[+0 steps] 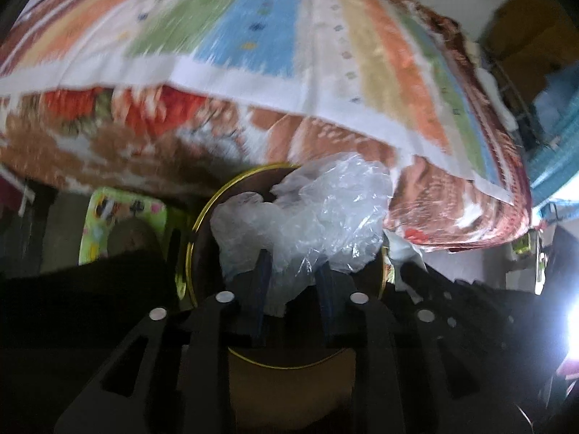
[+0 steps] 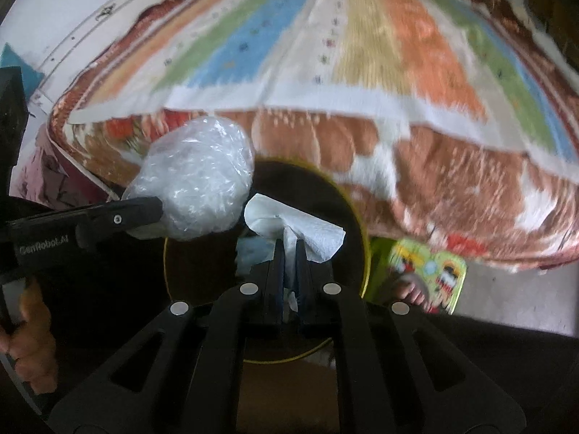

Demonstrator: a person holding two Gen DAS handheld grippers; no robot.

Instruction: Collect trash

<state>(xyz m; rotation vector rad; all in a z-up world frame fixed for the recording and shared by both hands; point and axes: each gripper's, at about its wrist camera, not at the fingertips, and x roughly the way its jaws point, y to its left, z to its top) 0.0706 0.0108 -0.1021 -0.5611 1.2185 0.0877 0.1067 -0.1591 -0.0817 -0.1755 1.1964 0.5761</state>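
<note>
My left gripper is shut on a crumpled clear plastic bag and holds it over a round dark bin with a gold rim. In the right wrist view the left gripper comes in from the left with the same plastic bag. My right gripper is shut on a white paper tissue, held above the bin.
A bed with a striped multicoloured sheet and a brown patterned blanket fills the far side behind the bin. A green printed mat lies on the floor beside the bin, with a bare foot on it.
</note>
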